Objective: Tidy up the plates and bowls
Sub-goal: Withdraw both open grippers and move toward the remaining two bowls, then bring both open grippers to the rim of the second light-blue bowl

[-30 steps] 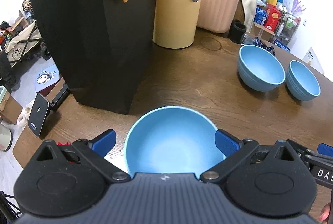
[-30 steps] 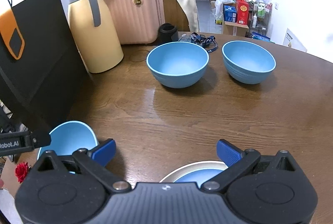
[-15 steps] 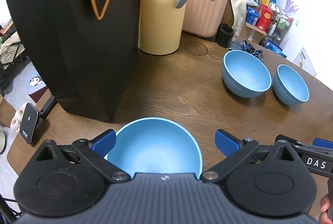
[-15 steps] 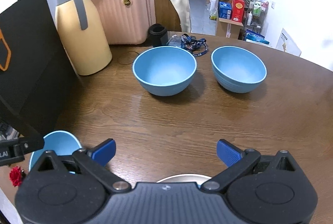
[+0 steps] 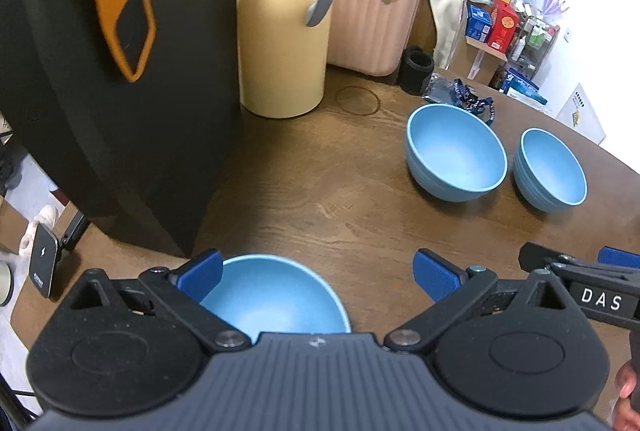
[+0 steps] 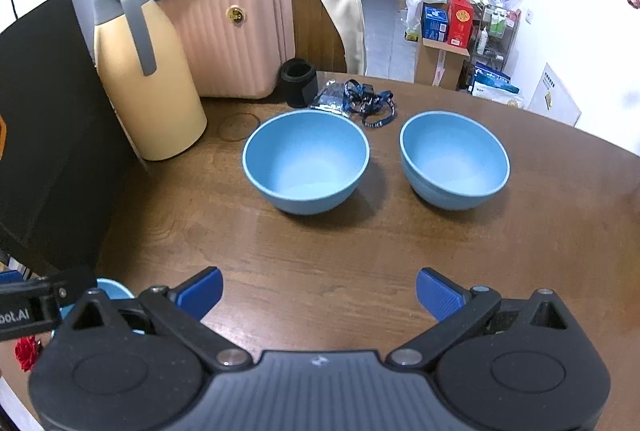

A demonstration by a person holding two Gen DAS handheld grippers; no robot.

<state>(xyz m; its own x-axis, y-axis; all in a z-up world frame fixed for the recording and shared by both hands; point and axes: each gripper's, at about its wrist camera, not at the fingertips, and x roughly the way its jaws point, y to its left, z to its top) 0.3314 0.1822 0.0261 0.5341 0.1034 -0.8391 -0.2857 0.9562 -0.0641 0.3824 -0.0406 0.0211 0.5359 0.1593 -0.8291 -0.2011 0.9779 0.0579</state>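
My left gripper (image 5: 318, 273) hangs with its jaws spread over the near blue bowl (image 5: 276, 295), which sits on the wooden table (image 5: 320, 199) beside the black paper bag (image 5: 120, 91). My right gripper (image 6: 318, 289) is spread too, holding nothing. The bowls look light, rigid and smooth; I judge a pinch on the rim wall is safest. Only the right wrist view shows both far bowls (image 6: 306, 161) (image 6: 454, 159) fully.
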